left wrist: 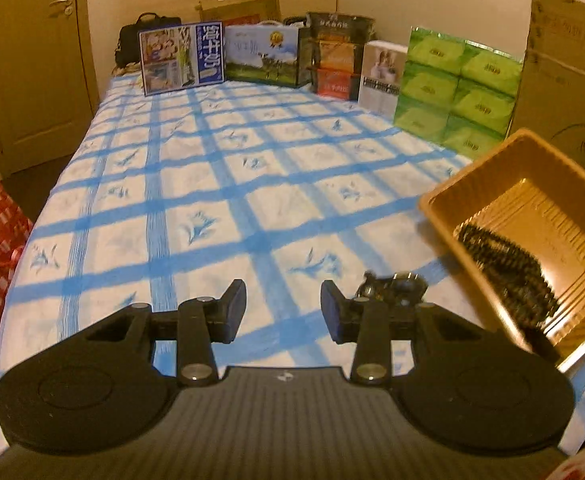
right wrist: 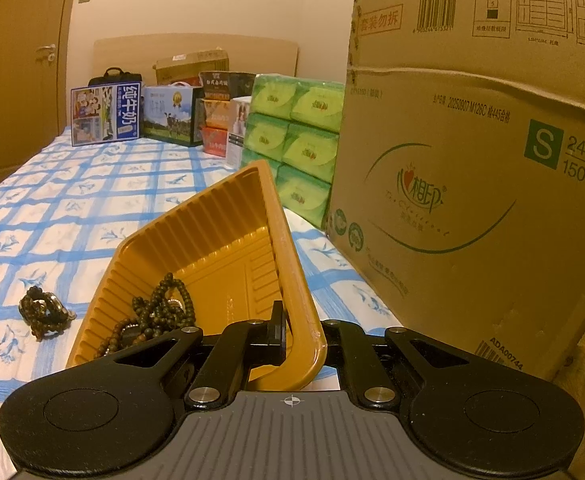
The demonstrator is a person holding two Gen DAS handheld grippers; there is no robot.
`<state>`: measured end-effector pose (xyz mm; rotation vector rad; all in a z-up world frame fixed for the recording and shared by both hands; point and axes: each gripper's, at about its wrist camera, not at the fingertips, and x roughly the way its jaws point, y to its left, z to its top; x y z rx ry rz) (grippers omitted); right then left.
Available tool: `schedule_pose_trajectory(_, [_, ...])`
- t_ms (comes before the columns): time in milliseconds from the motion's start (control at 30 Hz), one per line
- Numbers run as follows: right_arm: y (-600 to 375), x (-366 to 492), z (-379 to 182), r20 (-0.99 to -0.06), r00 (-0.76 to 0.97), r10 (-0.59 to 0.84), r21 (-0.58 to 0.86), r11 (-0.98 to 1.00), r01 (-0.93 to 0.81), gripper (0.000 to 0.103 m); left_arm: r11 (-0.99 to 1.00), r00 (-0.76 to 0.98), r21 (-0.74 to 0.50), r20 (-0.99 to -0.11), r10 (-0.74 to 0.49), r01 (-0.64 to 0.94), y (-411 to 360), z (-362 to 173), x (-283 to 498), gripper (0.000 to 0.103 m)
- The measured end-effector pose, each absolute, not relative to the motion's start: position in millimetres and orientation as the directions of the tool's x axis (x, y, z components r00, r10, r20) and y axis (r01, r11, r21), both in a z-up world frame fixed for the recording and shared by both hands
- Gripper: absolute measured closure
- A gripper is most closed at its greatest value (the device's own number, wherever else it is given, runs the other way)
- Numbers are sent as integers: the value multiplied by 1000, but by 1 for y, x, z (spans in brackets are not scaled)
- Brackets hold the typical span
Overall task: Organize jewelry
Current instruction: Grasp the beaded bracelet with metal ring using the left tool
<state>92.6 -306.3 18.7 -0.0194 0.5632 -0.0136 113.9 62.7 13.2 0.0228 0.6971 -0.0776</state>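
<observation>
amber tray clamped by right gripper, left gripper apart, bracelet blurred

tray: orange, ribbed | beads: dark brown, perhaps | bedsheet: white, blue checks | tissue packs: green

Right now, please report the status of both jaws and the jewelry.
Left gripper jaws empty. Right gripper clamps tilted orange plastic tray, dark beads inside. Dark bead bracelet pile loose on bed. Nothing blocking.

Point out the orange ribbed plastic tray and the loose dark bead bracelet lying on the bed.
orange ribbed plastic tray (right wrist: 196, 220): right wrist view, ribbed inner wall.
loose dark bead bracelet (right wrist: 44, 312): right wrist view, middle of the bead cluster.
</observation>
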Motion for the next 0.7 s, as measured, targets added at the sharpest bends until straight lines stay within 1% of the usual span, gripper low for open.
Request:
schedule_pose_trajectory(267, [-306, 92, 18, -536, 844, -20, -25, 1000, 8, 97, 993, 737, -42, -667, -109, 109, 46, -14, 112, 66])
schedule_pose_trajectory(533, [-306, 93, 19, -537, 844, -21, -31, 1000, 5, 97, 987, 720, -88, -677, -156, 131, 14, -33, 133, 67])
schedule_pose_trajectory(600, [-306, 92, 19, -536, 844, -23, -33, 999, 6, 97, 986, 719, -99, -675, -168, 138, 6, -36, 139, 68])
schedule_pose_trajectory(667, [-306, 92, 20, -537, 843, -23, -32, 999, 6, 97, 984, 716, -107, -675, -177, 142, 0, -39, 145, 75])
schedule_pose_trajectory(700, [-306, 92, 20, -537, 843, -23, -34, 999, 6, 97, 983, 714, -113, -677, -181, 142, -4, -40, 148, 76])
